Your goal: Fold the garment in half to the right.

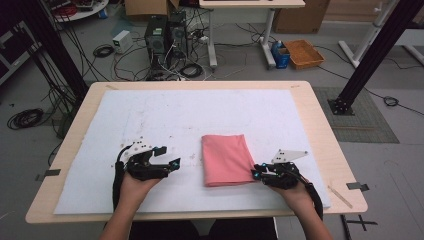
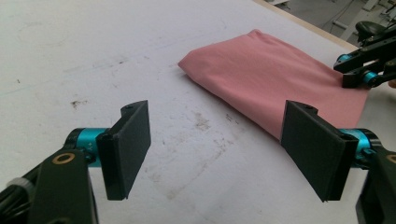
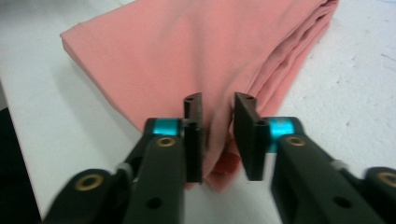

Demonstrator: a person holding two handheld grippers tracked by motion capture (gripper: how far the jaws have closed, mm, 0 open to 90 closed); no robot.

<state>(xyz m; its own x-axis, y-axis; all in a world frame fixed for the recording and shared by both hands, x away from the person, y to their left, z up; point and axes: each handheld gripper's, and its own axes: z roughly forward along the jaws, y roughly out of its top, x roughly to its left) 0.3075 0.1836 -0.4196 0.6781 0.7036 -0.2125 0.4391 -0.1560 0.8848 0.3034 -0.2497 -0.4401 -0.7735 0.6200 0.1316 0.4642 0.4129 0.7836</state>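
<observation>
A folded pink cloth point(image 1: 225, 157) lies flat on the white mat, right of centre near the front; it also appears in the left gripper view point(image 2: 271, 79) and close up in the right gripper view point(image 3: 187, 51). My right gripper point(image 1: 256, 171) point(image 3: 218, 135) sits at the cloth's front right corner, its jaws drawn close on the layered edge bunched between them. It shows too at the far right of the left gripper view point(image 2: 355, 70). My left gripper point(image 1: 167, 156) point(image 2: 217, 149) hovers over bare mat left of the cloth, jaws wide open and empty.
The white mat point(image 1: 150, 120), lightly stained, covers most of the wooden table point(image 1: 320, 135). Beyond the table's far edge stand computer towers point(image 1: 165, 35), cables and an orange basket point(image 1: 303, 53) on the floor. Black frame posts point(image 1: 370, 55) flank the table.
</observation>
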